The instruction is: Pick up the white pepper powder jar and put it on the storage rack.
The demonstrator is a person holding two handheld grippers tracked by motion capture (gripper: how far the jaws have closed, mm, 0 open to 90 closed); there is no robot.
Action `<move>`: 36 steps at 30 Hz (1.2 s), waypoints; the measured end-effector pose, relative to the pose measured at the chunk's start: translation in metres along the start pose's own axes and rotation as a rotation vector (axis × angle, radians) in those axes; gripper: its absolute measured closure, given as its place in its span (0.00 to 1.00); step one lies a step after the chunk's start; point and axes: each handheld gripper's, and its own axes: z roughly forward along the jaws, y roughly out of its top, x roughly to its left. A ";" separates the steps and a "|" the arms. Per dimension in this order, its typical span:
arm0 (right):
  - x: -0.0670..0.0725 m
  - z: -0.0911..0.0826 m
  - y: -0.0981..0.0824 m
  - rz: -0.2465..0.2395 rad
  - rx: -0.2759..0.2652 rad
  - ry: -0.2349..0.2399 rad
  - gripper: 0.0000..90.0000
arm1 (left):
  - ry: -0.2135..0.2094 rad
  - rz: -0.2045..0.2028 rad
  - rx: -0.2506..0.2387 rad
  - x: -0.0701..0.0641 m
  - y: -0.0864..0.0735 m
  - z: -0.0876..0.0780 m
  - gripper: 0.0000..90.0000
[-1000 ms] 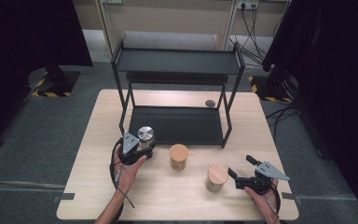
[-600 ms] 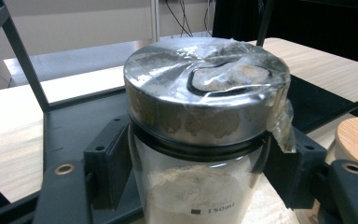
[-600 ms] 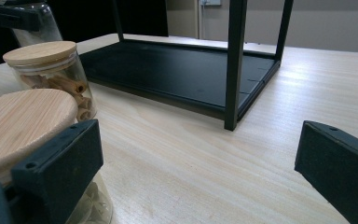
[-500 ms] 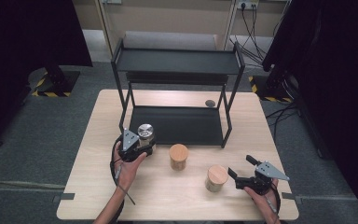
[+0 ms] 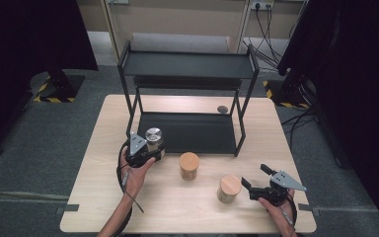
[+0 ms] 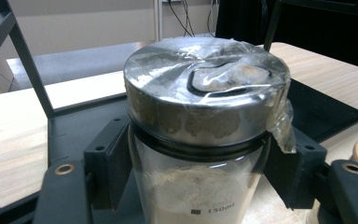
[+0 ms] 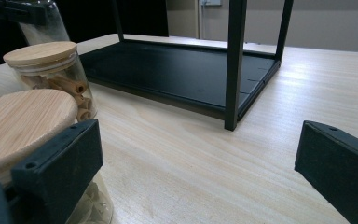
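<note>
A pale wooden surface (image 5: 128,207) stands on grey carpet, with dark curtains at both sides and a beige wall behind. On it sits a black two-tier metal shelf rack (image 5: 187,66), with a small dark round object (image 5: 222,109) just beside its right rear leg.

The high view shows two wooden-lidded glass jars (image 5: 189,165) (image 5: 229,188) in front of the rack. The right gripper view shows rolled sticks inside the farther jar (image 7: 51,74).

The left tongs (image 5: 150,150) are clenched on a clear glass jar with a shiny metal lid (image 6: 205,98), at the rack's front left corner. It holds pale powder, and wrinkled plastic film covers its lid.

The right tongs (image 5: 254,177) stand released, just beside the nearer wooden-lidded jar.
</note>
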 end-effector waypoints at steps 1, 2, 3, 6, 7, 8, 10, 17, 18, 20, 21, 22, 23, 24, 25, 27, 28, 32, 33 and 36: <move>0.000 0.000 0.000 0.000 0.000 0.000 0.01 | 0.001 -0.001 0.000 0.000 0.000 0.000 0.34; 0.000 0.000 0.000 0.000 0.000 0.000 0.01 | 0.001 0.000 -0.001 0.001 0.001 0.001 0.34; 0.000 0.000 0.000 0.000 0.000 0.000 0.01 | 0.002 0.000 -0.002 0.001 0.001 0.001 0.34; 0.000 0.000 0.000 0.000 0.001 0.001 0.01 | 0.003 -0.001 -0.003 0.001 0.002 0.002 0.34; 0.000 0.000 0.000 0.000 0.001 0.001 0.01 | 0.003 -0.002 -0.004 0.002 0.002 0.003 0.34; 0.000 0.000 0.000 0.000 0.001 0.001 0.01 | 0.004 -0.003 -0.004 0.002 0.002 0.003 0.34; 0.000 0.000 0.000 0.000 0.001 0.001 0.01 | 0.004 -0.003 -0.004 0.002 0.003 0.004 0.34; 0.000 0.000 0.000 0.001 0.000 -0.001 0.01 | 0.006 -0.006 -0.007 0.003 0.004 0.006 0.34; 0.000 0.000 0.000 0.002 0.001 -0.001 0.01 | 0.007 -0.006 -0.007 0.003 0.005 0.007 0.34; 0.000 0.000 0.000 0.002 0.000 -0.001 0.01 | 0.007 -0.008 -0.006 0.004 0.006 0.008 0.34; 0.000 0.000 0.000 0.002 0.000 -0.001 0.01 | 0.008 -0.011 -0.007 0.004 0.006 0.008 0.34; 0.000 0.000 0.000 0.002 0.000 -0.002 0.01 | 0.009 -0.012 -0.009 0.004 0.006 0.009 0.34; 0.000 0.000 0.000 0.002 0.000 -0.002 0.01 | 0.010 -0.013 -0.009 0.004 0.007 0.010 0.34; 0.000 0.000 0.000 0.002 0.000 -0.002 0.01 | 0.010 -0.015 -0.011 0.004 0.008 0.011 0.34; 0.000 0.000 0.000 0.002 0.000 -0.003 0.01 | 0.008 -0.015 -0.012 0.004 0.009 0.012 0.34; 0.000 0.000 0.000 0.005 0.000 -0.003 0.01 | 0.008 -0.016 -0.012 0.004 0.010 0.014 0.34; 0.000 0.000 0.000 0.005 0.000 -0.003 0.01 | 0.009 -0.017 -0.012 0.004 0.010 0.015 0.34; 0.000 0.000 0.000 0.004 0.000 -0.003 0.01 | 0.013 -0.020 -0.010 0.004 0.012 0.019 0.34; 0.000 0.000 0.000 0.004 0.000 -0.003 0.01 | 0.014 -0.020 -0.008 0.004 0.012 0.020 0.34; 0.000 0.000 0.000 0.005 0.000 -0.003 0.01 | 0.016 -0.022 -0.005 0.004 0.013 0.023 0.34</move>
